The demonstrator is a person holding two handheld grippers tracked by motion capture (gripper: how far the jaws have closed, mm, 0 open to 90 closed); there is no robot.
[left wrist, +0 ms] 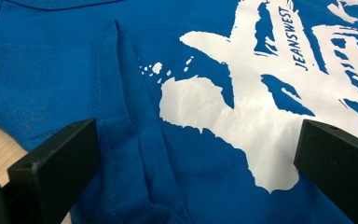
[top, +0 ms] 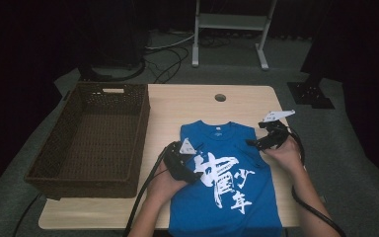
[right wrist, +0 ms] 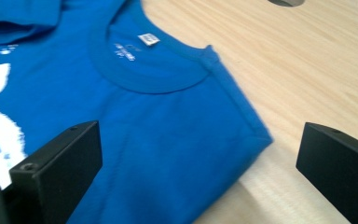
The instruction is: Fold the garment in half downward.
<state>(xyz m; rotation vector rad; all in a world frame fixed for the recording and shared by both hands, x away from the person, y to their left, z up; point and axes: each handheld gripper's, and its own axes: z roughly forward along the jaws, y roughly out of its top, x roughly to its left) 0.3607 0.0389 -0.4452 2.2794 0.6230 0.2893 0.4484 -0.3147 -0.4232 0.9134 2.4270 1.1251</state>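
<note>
Shirt (top: 227, 182) lies flat under both claws, left (top: 193, 157) and right (top: 255, 143), each spread wide, grasping nothing.

Overhead table view; two close shirt (top: 225, 173) views.

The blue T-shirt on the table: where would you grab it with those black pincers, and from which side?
Probably at the folded side edges near the shoulders. The blue T-shirt lies flat on the table, so only its edges offer a ridge to pinch. The right gripper, jaws open, could come from the bare wood onto the shoulder edge; the left gripper, also open, straddles the tucked sleeve fold.
</note>
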